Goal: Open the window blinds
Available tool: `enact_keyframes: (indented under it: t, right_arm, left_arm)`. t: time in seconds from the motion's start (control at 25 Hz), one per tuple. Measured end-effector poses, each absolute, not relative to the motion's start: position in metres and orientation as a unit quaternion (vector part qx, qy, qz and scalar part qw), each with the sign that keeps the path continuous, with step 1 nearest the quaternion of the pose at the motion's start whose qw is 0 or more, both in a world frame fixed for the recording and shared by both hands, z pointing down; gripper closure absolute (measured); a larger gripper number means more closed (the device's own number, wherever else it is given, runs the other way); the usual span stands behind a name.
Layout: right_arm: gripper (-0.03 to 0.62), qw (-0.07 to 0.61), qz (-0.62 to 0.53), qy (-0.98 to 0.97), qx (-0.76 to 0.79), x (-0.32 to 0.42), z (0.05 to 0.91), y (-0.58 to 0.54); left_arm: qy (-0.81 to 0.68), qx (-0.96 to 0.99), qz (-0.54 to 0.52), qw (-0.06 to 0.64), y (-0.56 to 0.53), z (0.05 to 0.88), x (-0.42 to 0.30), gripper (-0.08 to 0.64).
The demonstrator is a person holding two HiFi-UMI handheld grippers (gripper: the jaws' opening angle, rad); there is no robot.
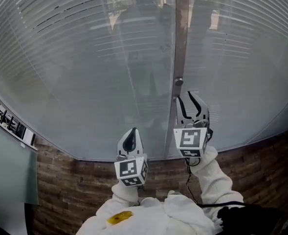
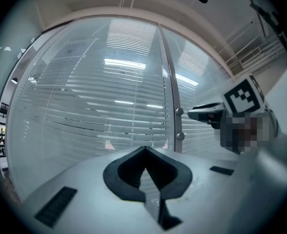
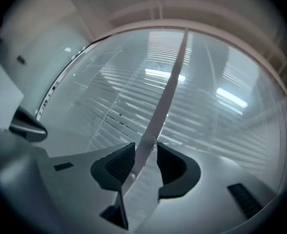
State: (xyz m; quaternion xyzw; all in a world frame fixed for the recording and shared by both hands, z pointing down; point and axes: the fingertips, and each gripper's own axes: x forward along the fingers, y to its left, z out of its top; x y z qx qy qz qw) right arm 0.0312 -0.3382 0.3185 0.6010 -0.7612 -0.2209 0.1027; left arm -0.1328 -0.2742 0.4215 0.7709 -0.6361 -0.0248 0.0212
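Slatted window blinds (image 1: 85, 58) hang behind glass panes, and their slats lie nearly flat against the glass. A vertical metal post (image 1: 181, 43) divides the panes and carries a small round knob (image 1: 178, 81). My right gripper (image 1: 185, 98) is raised just right of that post, a little below the knob, and stands open. In the right gripper view the post (image 3: 170, 82) runs up between the spread jaws of the right gripper (image 3: 145, 147), and neither pad presses on anything. My left gripper (image 1: 132, 131) sits lower and to the left, shut and empty. The left gripper view shows two knobs (image 2: 179, 111) on the post.
A brown brick wall (image 1: 75, 180) runs below the window sill. At the left edge a strip with dark pictures (image 1: 9, 121) hangs on a pale side wall. The person's white sleeves (image 1: 217, 180) fill the bottom of the head view.
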Motion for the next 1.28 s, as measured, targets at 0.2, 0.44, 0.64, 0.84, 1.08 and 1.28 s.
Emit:
enact_keyframes:
  t: [0.2, 0.44, 0.64, 0.84, 1.08, 1.28]
  right_arm:
    - [0.452, 0.277, -0.379, -0.687, 0.555, 0.016, 0.309, -0.362]
    - [0.44, 0.41, -0.439, -0.633, 0.488, 0.015, 0.318, -0.386]
    - [0.442, 0.442, -0.477, -0.594, 0.473, 0.012, 0.321, -0.391]
    - [0.453, 0.437, -0.486, -0.582, 0.484, 0.012, 0.317, -0.39]
    - [0.459, 0.369, -0.377, -0.646, 0.552, 0.014, 0.314, -0.392]
    - [0.459, 0.271, -0.266, -0.698, 0.607, 0.018, 0.311, -0.393]
  left_arm:
    - [-0.624, 0.781, -0.02, 0.025, -0.275, 0.425, -0.125, 0.561]
    - [-0.622, 0.782, -0.023, 0.027, -0.275, 0.425, -0.125, 0.561]
    - [-0.624, 0.781, -0.022, 0.034, -0.277, 0.43, -0.128, 0.561]
    - [-0.623, 0.781, -0.02, 0.033, -0.279, 0.43, -0.13, 0.561]
    - [-0.625, 0.78, -0.022, 0.026, -0.283, 0.426, -0.13, 0.561]
    - [-0.627, 0.779, -0.023, 0.025, -0.282, 0.422, -0.13, 0.561]
